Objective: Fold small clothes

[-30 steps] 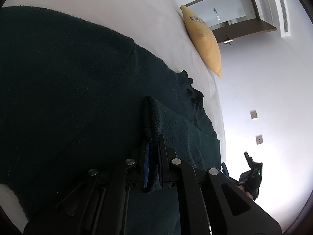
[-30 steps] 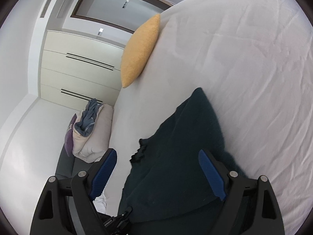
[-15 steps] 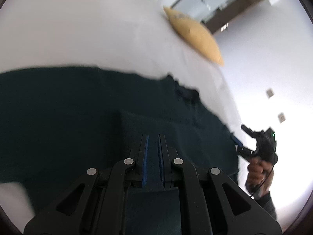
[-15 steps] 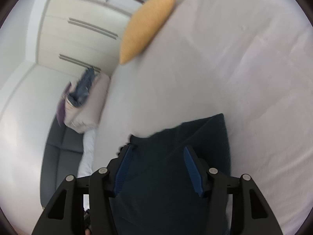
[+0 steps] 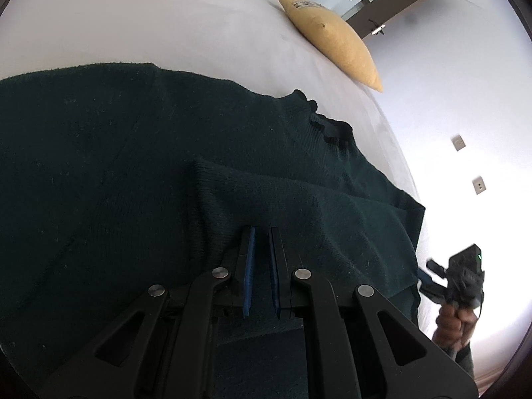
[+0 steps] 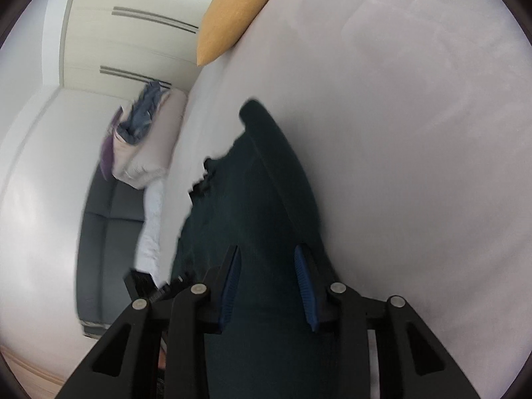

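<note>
A dark green knit sweater (image 5: 139, 173) lies spread on a white bed (image 5: 166, 23), with one sleeve (image 5: 299, 206) folded across its body. My left gripper (image 5: 261, 232) sits low over that folded sleeve; its blue pads are close together with a narrow gap, and no cloth shows between them. My right gripper (image 6: 267, 252) is partly open over the sweater's side (image 6: 266, 179); the cloth runs between its fingers. The right gripper also shows in the left wrist view (image 5: 462, 276), held in a hand past the bed's edge.
A yellow pillow (image 5: 332, 33) lies at the far end of the bed; it also shows in the right wrist view (image 6: 232, 13). A dark sofa (image 6: 109, 219) with piled bedding (image 6: 146, 143) stands beside the bed. White wardrobes (image 6: 133, 33) line the wall.
The left gripper held a raised fold of the sleeve, carried it over the sweater's body, and now the sleeve lies flat there. The right gripper's fingers have narrowed and moved over the sweater.
</note>
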`<move>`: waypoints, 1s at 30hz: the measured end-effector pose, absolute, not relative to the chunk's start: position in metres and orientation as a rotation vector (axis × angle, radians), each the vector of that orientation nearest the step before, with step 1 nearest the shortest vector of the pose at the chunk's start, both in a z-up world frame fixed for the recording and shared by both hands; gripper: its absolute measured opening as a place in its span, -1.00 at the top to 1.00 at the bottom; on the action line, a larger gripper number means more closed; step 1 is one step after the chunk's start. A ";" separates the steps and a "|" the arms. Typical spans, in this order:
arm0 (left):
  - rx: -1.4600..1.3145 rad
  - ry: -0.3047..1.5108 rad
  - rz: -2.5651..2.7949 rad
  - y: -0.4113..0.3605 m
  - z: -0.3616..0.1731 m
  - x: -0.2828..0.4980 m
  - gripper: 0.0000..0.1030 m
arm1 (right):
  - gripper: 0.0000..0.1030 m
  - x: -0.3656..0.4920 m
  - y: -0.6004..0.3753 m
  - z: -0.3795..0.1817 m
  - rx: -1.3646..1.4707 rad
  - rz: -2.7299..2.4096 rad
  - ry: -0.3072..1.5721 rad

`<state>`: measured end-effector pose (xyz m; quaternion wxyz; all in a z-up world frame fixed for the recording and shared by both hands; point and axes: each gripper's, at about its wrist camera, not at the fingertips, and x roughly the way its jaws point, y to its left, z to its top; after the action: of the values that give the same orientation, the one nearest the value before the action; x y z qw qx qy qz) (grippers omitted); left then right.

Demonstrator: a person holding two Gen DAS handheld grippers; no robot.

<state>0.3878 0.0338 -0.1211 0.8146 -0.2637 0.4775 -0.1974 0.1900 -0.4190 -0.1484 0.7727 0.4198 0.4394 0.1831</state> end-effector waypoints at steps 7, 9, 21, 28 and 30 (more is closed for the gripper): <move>-0.638 0.993 -0.385 0.048 -0.120 0.363 0.84 | -0.28 0.171 -0.395 -0.146 0.745 0.351 0.994; -0.658 0.983 -0.356 0.062 -0.112 0.346 0.84 | -0.27 0.172 -0.394 -0.147 0.688 0.357 0.964; -0.992 0.716 -0.027 0.289 -0.088 0.162 -0.30 | -0.30 0.096 -0.388 -0.084 0.918 0.374 0.700; -1.377 0.506 0.132 0.391 -0.121 0.092 -0.94 | -0.35 0.054 -0.333 -0.090 0.955 0.477 0.703; -1.406 0.468 0.127 0.405 -0.120 0.090 -0.94 | -0.35 0.051 -0.313 -0.092 0.929 0.492 0.737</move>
<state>0.0899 0.4050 -0.1201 0.7362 -0.6398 0.2129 0.0579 0.0511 -0.3135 -0.0920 0.8009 0.4334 0.3438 0.2292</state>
